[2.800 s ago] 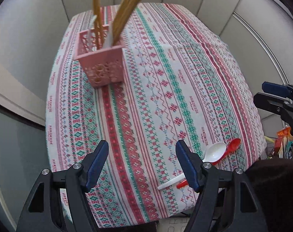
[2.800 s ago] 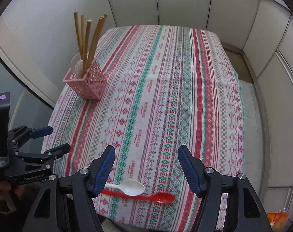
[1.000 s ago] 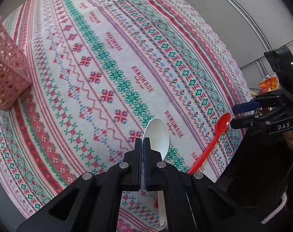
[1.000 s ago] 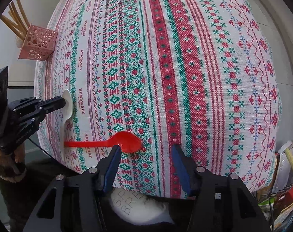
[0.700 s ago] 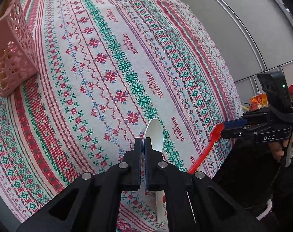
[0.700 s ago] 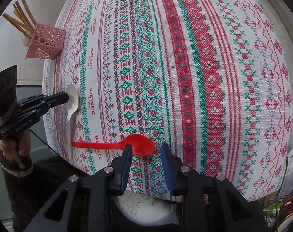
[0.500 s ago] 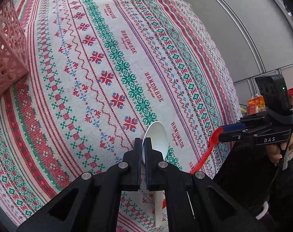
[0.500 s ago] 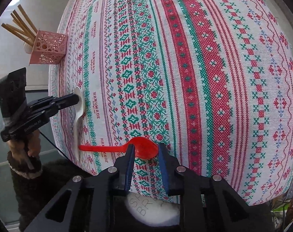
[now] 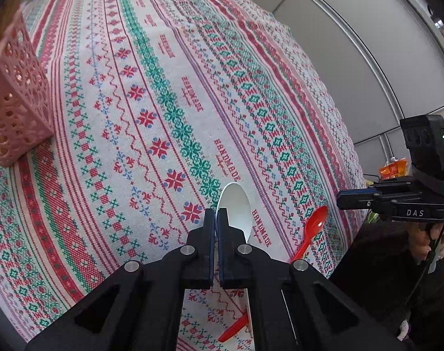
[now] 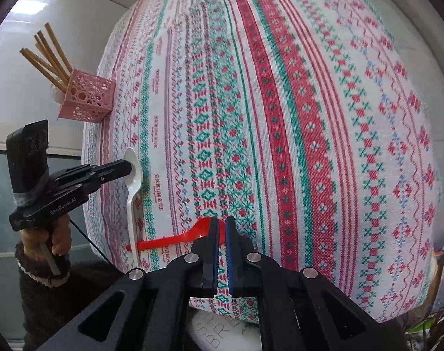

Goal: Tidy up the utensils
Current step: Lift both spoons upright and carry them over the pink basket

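The white spoon (image 9: pixel 235 204) is clenched at its bowl rim by the left tool (image 9: pixel 215 213), its handle trailing back toward the near edge of the desk (image 9: pixel 192 87). The red spoon (image 10: pixel 175 238) lies crosswise to it, bowl pinched in the right tool (image 10: pixel 221 225), handle pointing toward the left tool and crossing the white handle. The pink holder (image 10: pixel 85 99), already bristling with chopsticks (image 10: pixel 47 58), stands at the far left corner, well apart from both. The left tool is nearer it, so the white spoon likely travels first, bowl leading.
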A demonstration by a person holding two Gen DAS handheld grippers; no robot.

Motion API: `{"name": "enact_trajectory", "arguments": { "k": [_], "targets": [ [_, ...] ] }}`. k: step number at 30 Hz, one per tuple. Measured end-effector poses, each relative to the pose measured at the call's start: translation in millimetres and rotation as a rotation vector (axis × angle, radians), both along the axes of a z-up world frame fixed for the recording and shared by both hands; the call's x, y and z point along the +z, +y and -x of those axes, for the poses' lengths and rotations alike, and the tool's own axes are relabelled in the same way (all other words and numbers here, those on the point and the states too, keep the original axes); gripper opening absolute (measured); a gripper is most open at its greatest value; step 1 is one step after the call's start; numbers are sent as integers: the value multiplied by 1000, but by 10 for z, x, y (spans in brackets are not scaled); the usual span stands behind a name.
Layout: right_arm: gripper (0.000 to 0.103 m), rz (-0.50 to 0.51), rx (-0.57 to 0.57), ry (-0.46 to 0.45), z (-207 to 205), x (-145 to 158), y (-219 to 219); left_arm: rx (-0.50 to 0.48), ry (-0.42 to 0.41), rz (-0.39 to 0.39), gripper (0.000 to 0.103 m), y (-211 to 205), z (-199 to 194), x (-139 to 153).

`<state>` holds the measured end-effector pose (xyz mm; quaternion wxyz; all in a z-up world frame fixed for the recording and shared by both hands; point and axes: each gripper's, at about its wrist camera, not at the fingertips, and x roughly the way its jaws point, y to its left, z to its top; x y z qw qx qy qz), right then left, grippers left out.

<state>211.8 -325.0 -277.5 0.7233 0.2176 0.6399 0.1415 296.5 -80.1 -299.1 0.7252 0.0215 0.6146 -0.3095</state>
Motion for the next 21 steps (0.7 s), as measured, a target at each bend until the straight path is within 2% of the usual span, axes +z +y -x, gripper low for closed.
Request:
{"name": "enact_trajectory", "arguments": {
  "k": [4,7,8,9,16,21],
  "targets": [
    [4,11,6,-46,1,150,-50,39,-70,5,1,49,66,229],
    [8,18,26,-17,-11,87,-54,55,-115,-16,1,105,123,296],
    [15,17,28,-3,-6,49,-61,55,-115,-13,1,162,123,313],
    [18,23,35,14,-1,0,-49,60,-118,-14,1,176,139,331],
    [19,30,52,74,14,-216,6,43,-123,13,1,318,285,481],
    [19,28,41,100,-42,-345,72,42,-114,8,1,330,308,469]
  ]
}}
